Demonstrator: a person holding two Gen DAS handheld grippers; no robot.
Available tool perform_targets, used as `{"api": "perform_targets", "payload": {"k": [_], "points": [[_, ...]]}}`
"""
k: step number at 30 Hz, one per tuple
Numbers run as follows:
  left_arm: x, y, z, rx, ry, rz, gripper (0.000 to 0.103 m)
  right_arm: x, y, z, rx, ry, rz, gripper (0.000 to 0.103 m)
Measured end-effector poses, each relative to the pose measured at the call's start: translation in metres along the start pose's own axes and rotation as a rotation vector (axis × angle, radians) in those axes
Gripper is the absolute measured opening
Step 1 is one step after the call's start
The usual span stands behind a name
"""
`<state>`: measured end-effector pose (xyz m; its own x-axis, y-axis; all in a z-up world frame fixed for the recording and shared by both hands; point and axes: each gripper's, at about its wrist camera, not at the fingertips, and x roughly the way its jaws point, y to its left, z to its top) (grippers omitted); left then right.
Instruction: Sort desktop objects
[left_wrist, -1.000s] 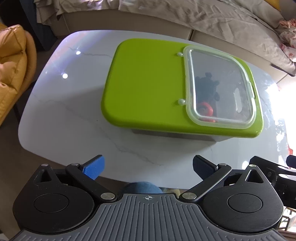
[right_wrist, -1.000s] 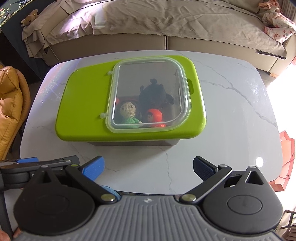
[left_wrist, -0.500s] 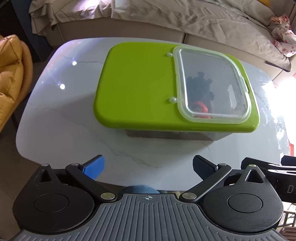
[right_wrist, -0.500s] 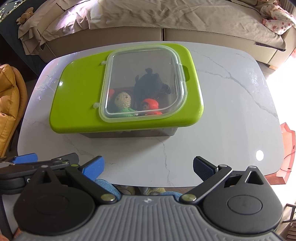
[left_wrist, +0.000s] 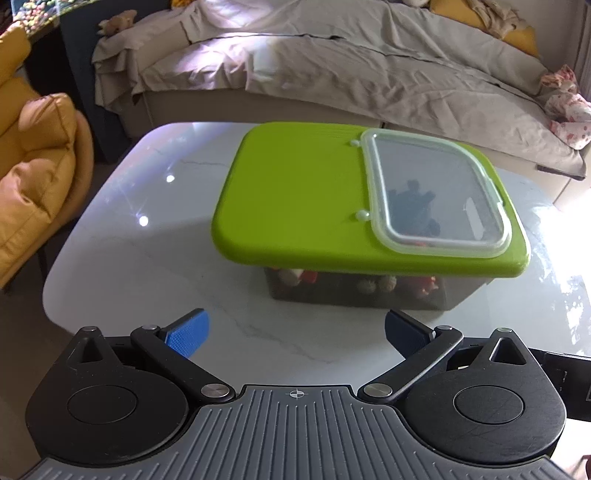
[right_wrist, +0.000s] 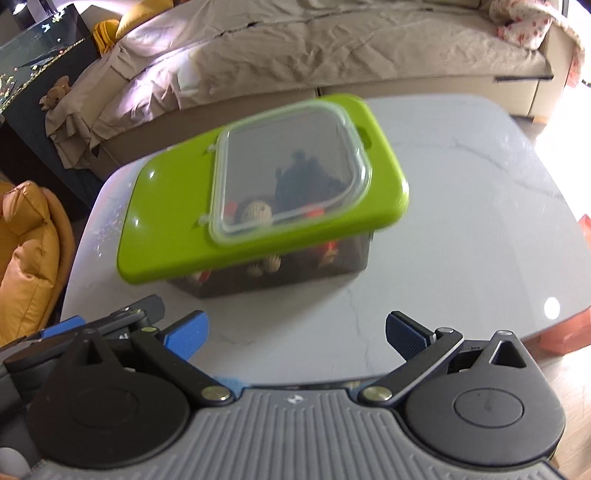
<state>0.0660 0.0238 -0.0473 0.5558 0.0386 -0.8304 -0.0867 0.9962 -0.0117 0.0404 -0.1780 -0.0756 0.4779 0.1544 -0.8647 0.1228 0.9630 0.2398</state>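
Note:
A storage box with a green lid and a clear hatch stands on the white marble table. The hatch is closed. Small toys show through the hatch and the dark clear wall: a black plush, a crocheted doll and red pieces. The box also shows in the right wrist view. My left gripper is open and empty, low over the table's near edge. My right gripper is open and empty, just right of the left one.
A sofa under a beige sheet runs along the far side of the table. A yellow armchair stands at the left. An orange object sits beyond the table's right edge.
Both grippers have dropped lower and tilted up, so the box's front wall and the sofa now show. The right view has swung and is blurred. The box has not moved.

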Motion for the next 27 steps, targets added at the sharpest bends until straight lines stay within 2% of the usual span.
{"api": "perform_targets", "payload": {"k": [6,9,13,27], "points": [[-0.002,0.011,-0.017,-0.027,0.018,-0.009,0.103,-0.002,0.002,-0.01,-0.036,0.001,-0.032,0.103],[-0.006,0.01,-0.019,-0.004,0.001,-0.008,0.103,-0.003,0.003,-0.015,-0.053,0.002,-0.048,0.103],[-0.012,0.006,-0.019,0.018,-0.029,0.013,0.103,-0.004,0.005,-0.021,-0.077,0.002,-0.069,0.103],[-0.014,-0.01,-0.015,0.05,-0.023,-0.035,0.103,-0.001,-0.013,-0.022,-0.072,-0.019,-0.116,0.103]]}}
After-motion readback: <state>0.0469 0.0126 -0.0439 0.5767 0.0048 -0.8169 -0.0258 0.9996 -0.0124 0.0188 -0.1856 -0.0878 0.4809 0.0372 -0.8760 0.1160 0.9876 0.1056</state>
